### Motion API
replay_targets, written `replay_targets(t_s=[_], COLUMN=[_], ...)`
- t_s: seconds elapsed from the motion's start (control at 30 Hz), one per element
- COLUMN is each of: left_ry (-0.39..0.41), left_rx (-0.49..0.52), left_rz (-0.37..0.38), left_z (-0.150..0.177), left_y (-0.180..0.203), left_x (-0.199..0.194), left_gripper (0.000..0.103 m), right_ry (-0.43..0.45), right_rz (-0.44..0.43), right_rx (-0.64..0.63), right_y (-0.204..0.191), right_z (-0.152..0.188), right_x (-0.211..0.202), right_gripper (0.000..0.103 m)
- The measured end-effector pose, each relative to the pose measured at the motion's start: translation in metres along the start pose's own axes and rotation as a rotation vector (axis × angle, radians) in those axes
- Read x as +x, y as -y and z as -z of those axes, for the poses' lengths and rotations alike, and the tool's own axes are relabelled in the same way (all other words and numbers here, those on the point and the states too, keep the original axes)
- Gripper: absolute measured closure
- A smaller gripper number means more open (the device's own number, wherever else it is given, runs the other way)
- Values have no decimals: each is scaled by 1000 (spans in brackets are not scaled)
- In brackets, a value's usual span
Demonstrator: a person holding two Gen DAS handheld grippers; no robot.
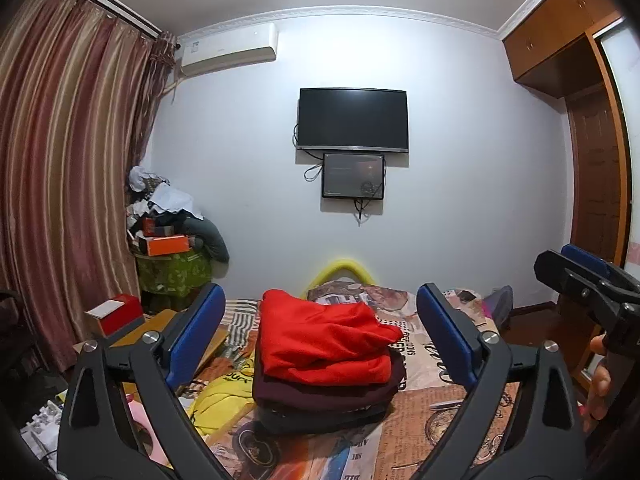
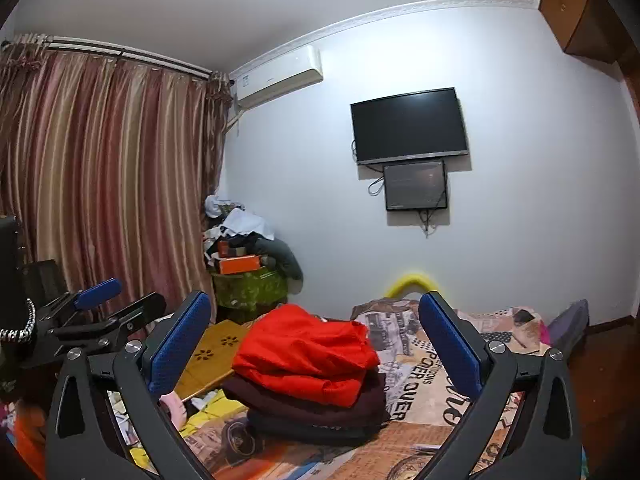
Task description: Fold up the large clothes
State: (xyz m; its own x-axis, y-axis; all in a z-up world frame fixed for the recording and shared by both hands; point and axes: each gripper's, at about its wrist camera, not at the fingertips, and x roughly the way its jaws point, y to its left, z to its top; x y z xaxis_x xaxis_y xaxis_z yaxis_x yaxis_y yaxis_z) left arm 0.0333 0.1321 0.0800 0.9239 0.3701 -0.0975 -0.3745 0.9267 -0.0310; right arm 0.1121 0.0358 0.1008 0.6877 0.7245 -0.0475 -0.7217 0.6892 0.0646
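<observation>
The left tool [image 1: 320, 332] is standing wide open, with its two blue pads far apart, and it is holding nothing and touching nothing. The right tool [image 2: 316, 340] is also spreading its jaws fully, with only air between the blue pads. In the left wrist view the right tool is showing at the right edge, with the person's fingers [image 1: 600, 384] wrapping its handle.

Just beyond both tools, the stack of folded clothes is lying on the bed [image 1: 440, 408], which is wearing a cover printed like newspaper. The red garment [image 1: 324, 340] is sitting on top, folded but a little loose at its upper edge. Under it the dark maroon garment [image 1: 324, 394] is lying, and the black garment [image 1: 316, 420] is at the bottom. The stack is appearing between the pads of each tool but apart from them.

To the left of the stack, a yellow garment [image 1: 224, 392] is lying crumpled, near a low wooden surface [image 2: 216, 356].

Farther away, a heap of things with an orange box [image 1: 168, 245] is standing in the corner beside the striped curtain [image 1: 68, 152]. On the far wall a black television [image 1: 353, 119] is hanging, with a smaller screen [image 1: 353, 176] just under it, and an air conditioner [image 1: 230, 50] is sitting near the ceiling.
</observation>
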Motion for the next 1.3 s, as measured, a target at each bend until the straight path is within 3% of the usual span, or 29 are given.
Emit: replay_targets(t_s=[0.63,1.3], left_ry=[10,-35], left_rx=[-12,-17], left_rz=[-18,-31], left_z=[4,12], left_y=[2,5], left_x=[-6,8], left_gripper=[2,2], right_ry=[-17,-59], right_rz=[18,19], right_rx=[6,25], right_y=[0,1], right_z=[8,11], right_x=[-6,-3], right_gripper=[0,0])
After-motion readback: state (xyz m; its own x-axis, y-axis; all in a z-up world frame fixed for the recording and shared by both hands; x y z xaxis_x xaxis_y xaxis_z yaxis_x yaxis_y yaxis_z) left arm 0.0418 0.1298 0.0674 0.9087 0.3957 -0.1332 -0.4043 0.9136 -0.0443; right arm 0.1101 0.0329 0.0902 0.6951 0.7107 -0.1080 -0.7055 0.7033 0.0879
